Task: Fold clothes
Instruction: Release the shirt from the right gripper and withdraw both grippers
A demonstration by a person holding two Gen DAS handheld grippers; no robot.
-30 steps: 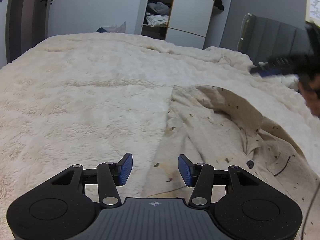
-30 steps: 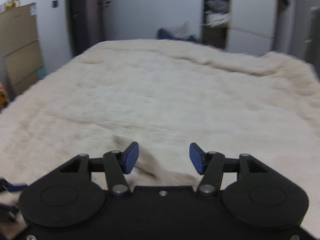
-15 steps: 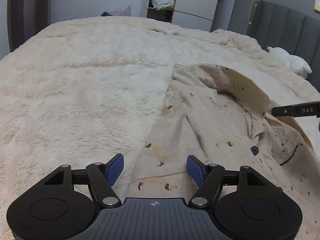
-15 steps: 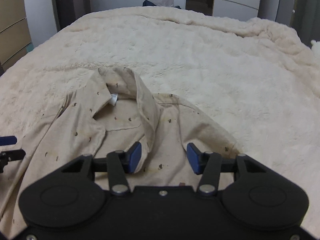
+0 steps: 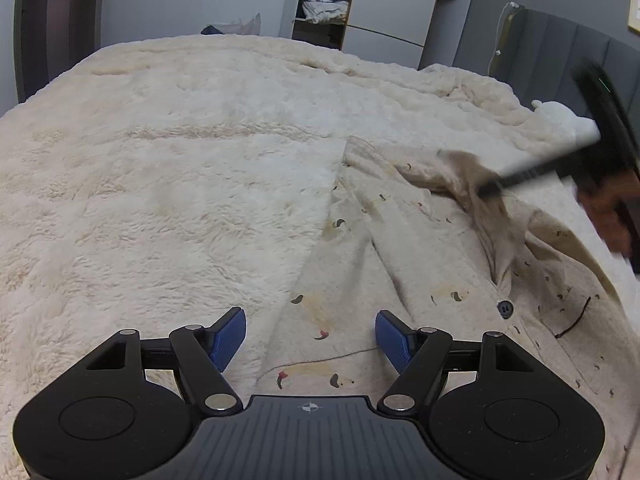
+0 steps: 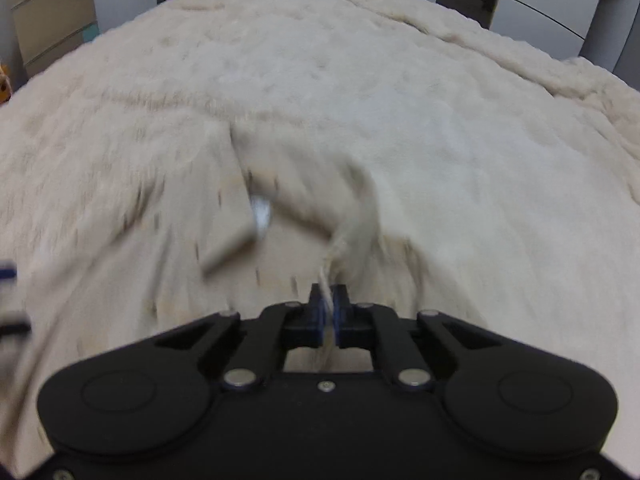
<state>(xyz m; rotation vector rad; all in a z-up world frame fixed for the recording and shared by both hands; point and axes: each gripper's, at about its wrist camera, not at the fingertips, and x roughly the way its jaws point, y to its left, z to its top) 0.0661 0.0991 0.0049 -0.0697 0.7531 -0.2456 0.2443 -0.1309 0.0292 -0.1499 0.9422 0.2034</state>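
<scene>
A beige shirt with small dark prints and a dark button lies spread on the cream fluffy blanket of a bed. My left gripper hovers open just over the shirt's near left edge, with nothing between its blue pads. In the left wrist view my right gripper is a dark blur at the shirt's collar, with a person's hand behind it. The right wrist view is blurred: my right gripper is shut on a pinched fold of the shirt beside the collar, and the cloth rises to it.
The blanket stretches bare far behind and to the left of the shirt. A white plush toy lies by the grey headboard. A wardrobe with an open shelf of clothes stands past the bed, and a drawer chest at the left.
My right gripper came down to the shirt's collar area and shut on a fold of cloth, which now lifts. My left gripper's jaws stand wider than a second ago and it stayed put.
</scene>
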